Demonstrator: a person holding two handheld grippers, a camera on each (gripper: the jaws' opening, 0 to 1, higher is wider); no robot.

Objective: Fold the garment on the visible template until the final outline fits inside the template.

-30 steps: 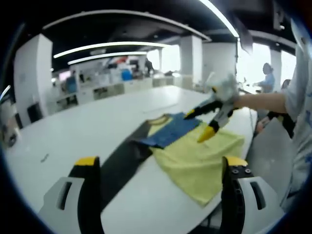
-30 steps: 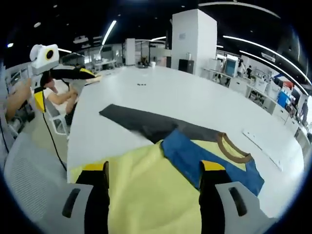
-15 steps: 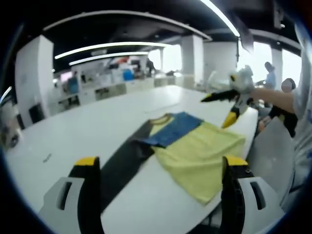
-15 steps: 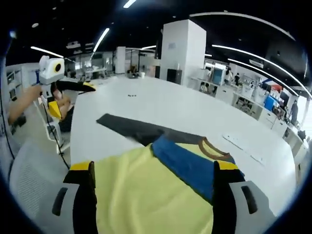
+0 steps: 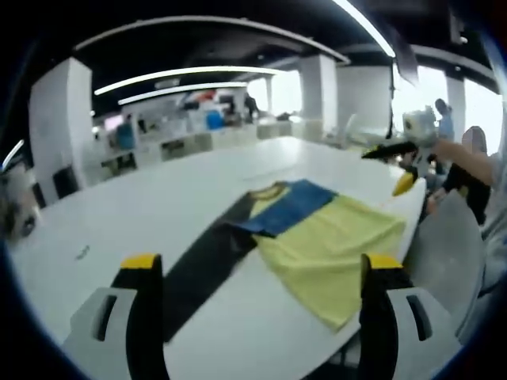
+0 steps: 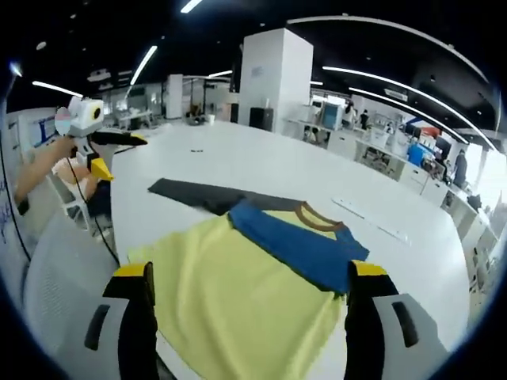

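Left gripper view, own jaws: the left gripper has its yellow-tipped fingers spread wide and holding nothing, raised off the white table.
Left gripper view, garment: the yellow T-shirt lies flat ahead, mostly toward the right finger, with a blue sleeve folded across its upper part and a brown collar at the far end.
Left gripper view, template: the dark template strip runs from near the left finger up under the shirt; most of the shirt spills off it, so folding is likely far from done.
Left gripper view, other tool: the right gripper hangs beyond the shirt's far edge, apart from the cloth, seemingly parted and empty, though it is small and blurred.
Right gripper view, own jaws: released, fingers wide, nothing between them.
Right gripper view, extra: here the shirt's near hem sits between the fingers, and the template pokes out past the collar side.
Right gripper view, other tool: far left, off the table edge.
Why: both tools stand clear, probably to pick the next grip.
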